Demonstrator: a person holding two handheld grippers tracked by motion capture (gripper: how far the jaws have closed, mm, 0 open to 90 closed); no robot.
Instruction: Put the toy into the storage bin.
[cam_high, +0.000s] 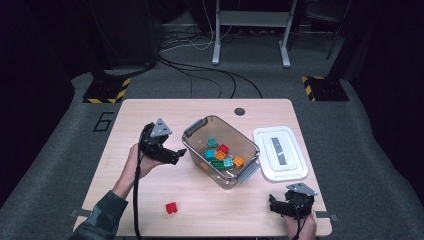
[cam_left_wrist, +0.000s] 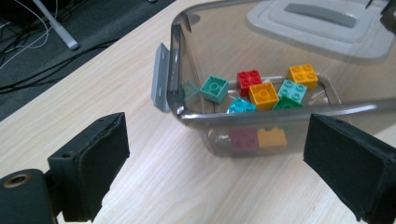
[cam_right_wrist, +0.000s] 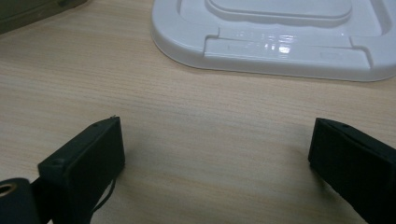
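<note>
Beside the near-left corner of the clear bin (cam_high: 222, 150), the left gripper (cam_high: 175, 154) hangs with its jaws spread wide and nothing between the pads. From the left gripper view the bin (cam_left_wrist: 261, 119) sits just ahead of the jaws, its rim level with the gap, and coloured bricks (cam_left_wrist: 261, 93) lie inside. A red brick (cam_high: 171, 207) rests alone on the table (cam_high: 150, 115), well behind that gripper. Near the table's right front edge, the right gripper (cam_high: 276, 205) rests with jaws wide and empty, the white lid (cam_right_wrist: 280, 37) just ahead of it.
</note>
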